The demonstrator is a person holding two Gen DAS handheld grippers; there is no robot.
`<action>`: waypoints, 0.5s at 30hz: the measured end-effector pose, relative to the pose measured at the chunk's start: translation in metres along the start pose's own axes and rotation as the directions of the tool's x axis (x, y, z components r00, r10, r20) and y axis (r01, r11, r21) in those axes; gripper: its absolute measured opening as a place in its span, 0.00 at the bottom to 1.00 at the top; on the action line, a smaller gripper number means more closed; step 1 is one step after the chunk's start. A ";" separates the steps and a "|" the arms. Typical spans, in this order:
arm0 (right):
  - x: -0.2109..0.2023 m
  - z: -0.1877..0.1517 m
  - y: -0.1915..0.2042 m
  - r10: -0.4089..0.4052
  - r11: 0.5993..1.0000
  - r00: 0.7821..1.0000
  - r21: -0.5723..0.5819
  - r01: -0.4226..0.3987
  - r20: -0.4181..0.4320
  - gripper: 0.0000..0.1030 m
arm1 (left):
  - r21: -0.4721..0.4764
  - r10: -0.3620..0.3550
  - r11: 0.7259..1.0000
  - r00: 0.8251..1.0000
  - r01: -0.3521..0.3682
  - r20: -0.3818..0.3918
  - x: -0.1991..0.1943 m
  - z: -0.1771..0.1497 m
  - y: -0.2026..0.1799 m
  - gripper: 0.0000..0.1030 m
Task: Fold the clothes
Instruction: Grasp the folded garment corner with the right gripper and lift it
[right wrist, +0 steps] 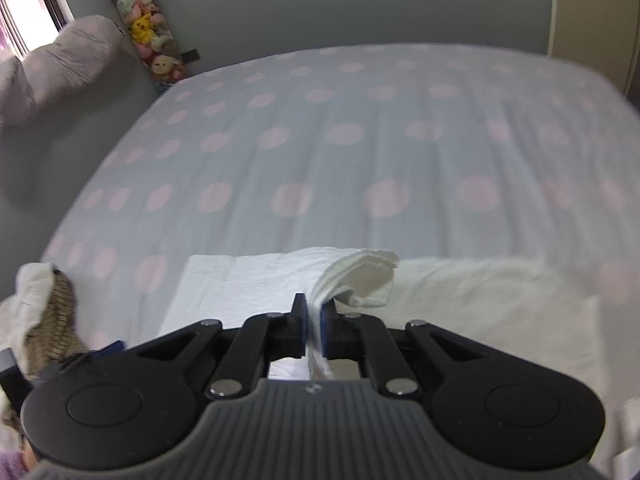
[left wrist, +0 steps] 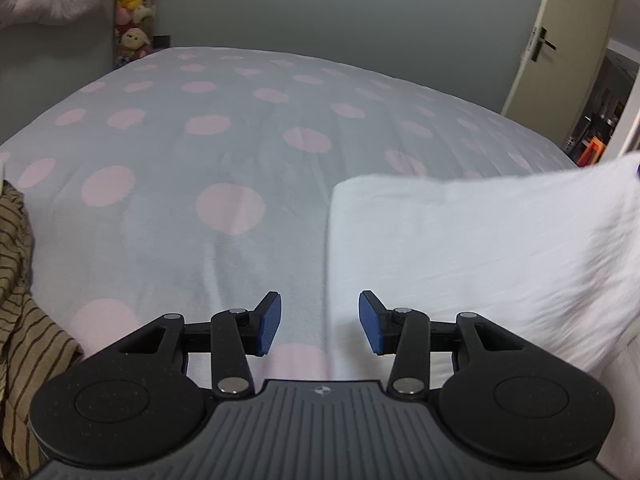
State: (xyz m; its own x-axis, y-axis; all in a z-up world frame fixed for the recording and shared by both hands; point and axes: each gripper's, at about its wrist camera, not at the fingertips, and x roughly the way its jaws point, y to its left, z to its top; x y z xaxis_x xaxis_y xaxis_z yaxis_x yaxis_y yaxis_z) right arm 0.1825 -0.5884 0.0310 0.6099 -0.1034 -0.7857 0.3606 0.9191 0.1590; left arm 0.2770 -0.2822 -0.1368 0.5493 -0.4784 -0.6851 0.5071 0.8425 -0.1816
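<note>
A: Starting at our left, why do we leave the striped brown garment (left wrist: 18,320) heaped at the edge of the bed (left wrist: 240,160)?

B: We judge it is waiting its turn. It lies crumpled, well apart from the piece we are working on.

A: And our left hand-held gripper (left wrist: 320,322)?

B: Its blue pads (left wrist: 269,324) stand spread with nothing between them, only the spotted sheet and the near left edge of the white garment (left wrist: 460,240) below. We read it as hovering ready to steady or take that edge.

A: Where is the white garment itself?

B: It lies on the near part of the bed, towards our right, mostly flat, and one end rises off the sheet.

A: Why does it rise?

B: Our right hand-held gripper (right wrist: 314,322) is pressed together on a bunched fold of it, so the cloth fans out beyond the fingertips while the rest stays on the bed. We take that as carrying one end over to lay a fold.

A: Any writing we can read?

B: None. We see a small round emblem on each gripper body, no words. The soft toys (right wrist: 148,28) hang in the far corner and the door (left wrist: 560,40) stands at the far right, both without legible labels.
</note>
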 end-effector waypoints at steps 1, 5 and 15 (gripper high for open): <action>-0.005 0.005 -0.007 -0.026 1.000 1.000 -0.013 0.026 0.001 0.08 | 0.003 -0.005 1.000 1.000 0.005 -0.003 0.001 0.000 -0.001 0.40; -0.018 0.017 -0.041 -0.112 0.993 0.994 -0.027 0.112 -0.005 0.08 | 0.008 -0.029 1.000 0.999 0.029 -0.015 0.005 -0.002 -0.004 0.40; -0.027 0.027 -0.142 -0.261 0.964 0.965 0.046 0.262 -0.041 0.08 | 0.095 -0.035 0.995 0.998 0.040 -0.056 0.016 -0.007 -0.024 0.40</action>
State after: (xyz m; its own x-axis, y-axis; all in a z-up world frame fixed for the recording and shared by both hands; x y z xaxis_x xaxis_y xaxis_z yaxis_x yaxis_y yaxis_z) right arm 0.1339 -0.7261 0.0454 0.4656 -0.3237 -0.8236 0.5400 0.8413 -0.0253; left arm 0.2695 -0.3083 -0.1486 0.4935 -0.4930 -0.7165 0.5896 0.7953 -0.1410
